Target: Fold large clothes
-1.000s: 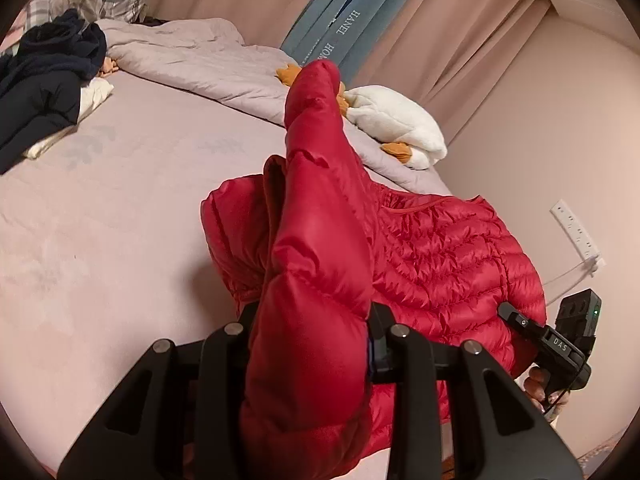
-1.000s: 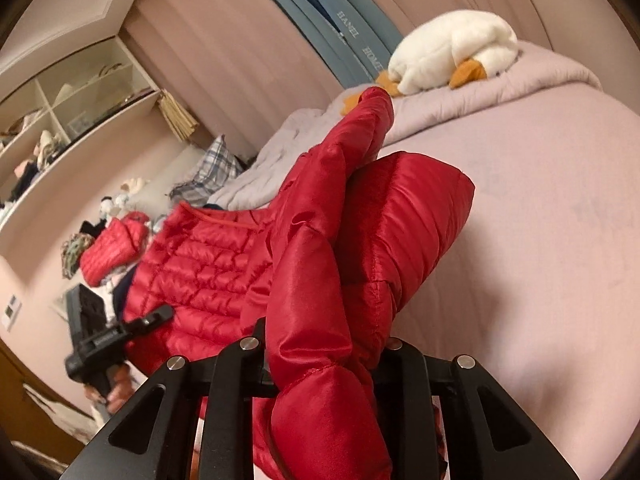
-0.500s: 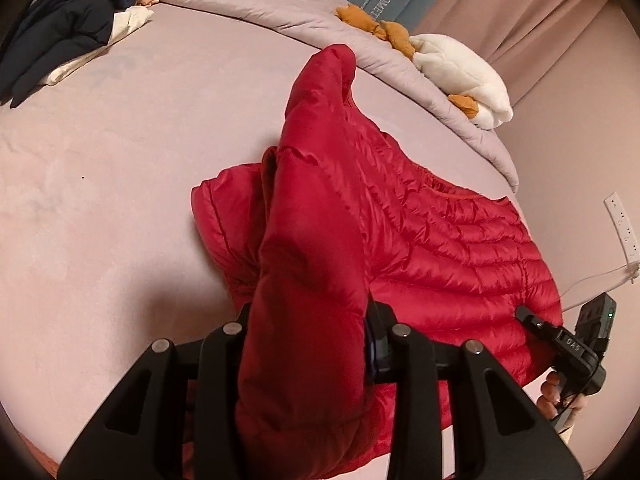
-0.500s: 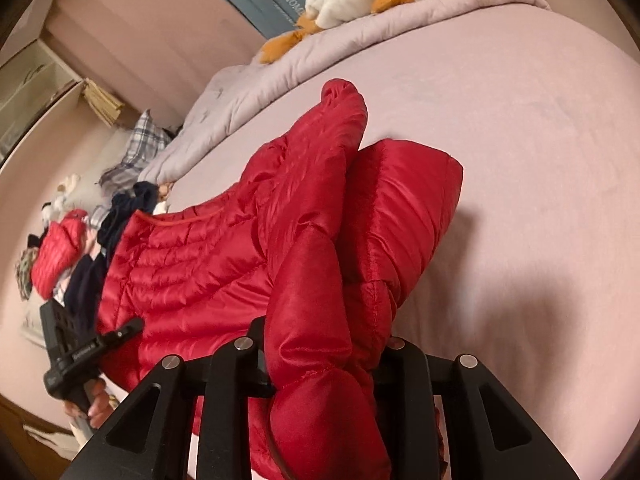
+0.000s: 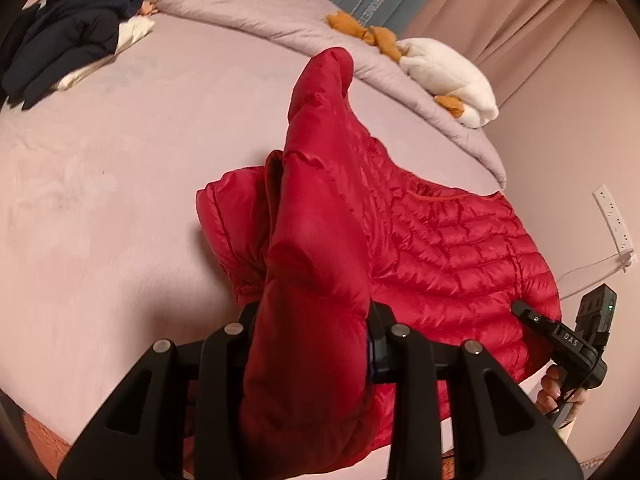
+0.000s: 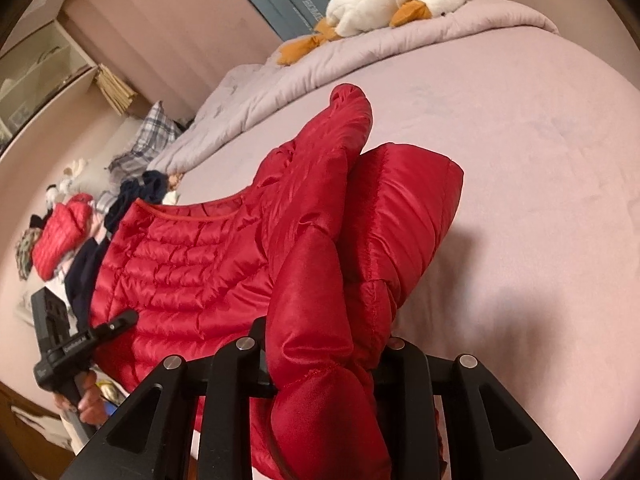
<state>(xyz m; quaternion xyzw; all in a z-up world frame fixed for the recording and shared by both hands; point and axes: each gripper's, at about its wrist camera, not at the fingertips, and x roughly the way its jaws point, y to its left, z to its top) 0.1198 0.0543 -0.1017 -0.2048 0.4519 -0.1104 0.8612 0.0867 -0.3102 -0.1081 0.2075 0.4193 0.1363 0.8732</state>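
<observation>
Pink bedding covers the bed (image 5: pixel 120 200), with a grey quilt (image 5: pixel 248 12) and a white plush duck (image 5: pixel 452 76) along its far edge and dark clothes (image 5: pixel 68 36) heaped far left. On the near side lies the red puffer jacket (image 5: pixel 460 248). The left gripper (image 5: pixel 312 344) clamps one bunched part of it; the right gripper (image 6: pixel 324 356) clamps another.
</observation>
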